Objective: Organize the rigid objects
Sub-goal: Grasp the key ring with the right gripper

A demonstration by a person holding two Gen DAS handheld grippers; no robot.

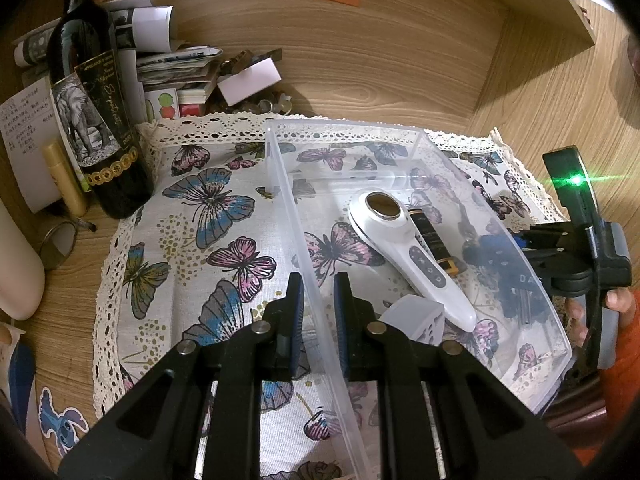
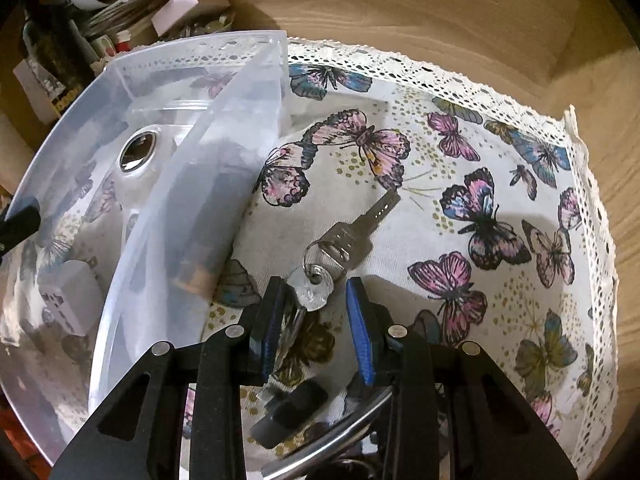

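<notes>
A clear plastic bin (image 1: pixel 400 136) sits on a butterfly-print cloth (image 1: pixel 208 216). Inside it lie a white handheld device (image 1: pixel 408 256), a dark cylinder (image 1: pixel 434 244) and a small white adapter (image 1: pixel 416 316). My left gripper (image 1: pixel 318 300) straddles the bin's left wall, its jaws close on either side of it. My right gripper (image 2: pixel 316 312) is open just right of the bin (image 2: pixel 188 184), low over the cloth. A bunch of silver keys (image 2: pixel 340 248) on a ring lies between and just ahead of its fingertips. The right gripper also shows in the left wrist view (image 1: pixel 576 264).
A wine bottle (image 1: pixel 92 104), stacked papers and boxes (image 1: pixel 180 68) crowd the back left of the wooden desk. A dark item and a metal bar (image 2: pixel 320 436) lie under the right gripper. Lace edging (image 2: pixel 592 208) borders the cloth.
</notes>
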